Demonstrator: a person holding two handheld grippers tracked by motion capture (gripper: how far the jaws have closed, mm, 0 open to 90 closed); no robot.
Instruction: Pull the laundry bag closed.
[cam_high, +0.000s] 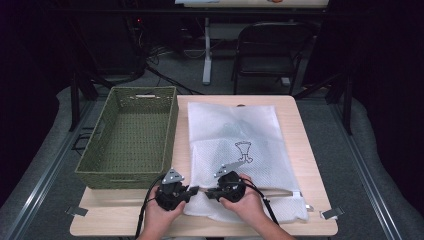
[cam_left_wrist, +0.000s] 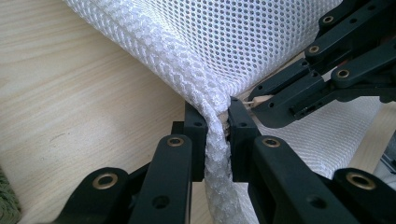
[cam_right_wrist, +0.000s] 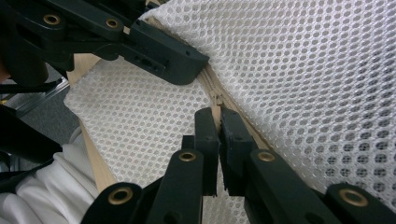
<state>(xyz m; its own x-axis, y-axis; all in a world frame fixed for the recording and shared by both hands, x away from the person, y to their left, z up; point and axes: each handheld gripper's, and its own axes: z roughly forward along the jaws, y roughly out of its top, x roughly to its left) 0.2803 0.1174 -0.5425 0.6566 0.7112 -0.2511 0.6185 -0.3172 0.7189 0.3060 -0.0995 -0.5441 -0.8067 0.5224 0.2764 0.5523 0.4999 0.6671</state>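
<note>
White mesh laundry bag (cam_high: 240, 150) lies flat on the light wood worktop (cam_high: 305, 150), right of centre, printed figure facing up, just beside a green woven basket (cam_high: 131, 137) on its left. Basket sits at the worktop's left side, partly overhanging the edge.

Left hand-held gripper (cam_high: 192, 190): at the bag's near left corner, pointing right. In the left gripper view (cam_left_wrist: 217, 140) the jaws are clamped on a bunched fold of the mesh edge; fabric is pinched into a narrow rope between the pads. No earlier reference, so only the closed grip is noted.

Right hand-held gripper (cam_high: 209, 192): just right of the left one, pointing left, tips nearly meeting it. In the right gripper view (cam_right_wrist: 219, 135) the jaws are pressed together on the zipper line of the bag, at the beige tape; whether the pull tab itself is caught cannot be told.

Both hands (cam_high: 247, 200) rest low at the near edge of the worktop. A white sleeve (cam_right_wrist: 46, 191) shows at the lower left of the right gripper view.

Metal clips (cam_high: 332, 213) sit at the near corners of the worktop.
</note>
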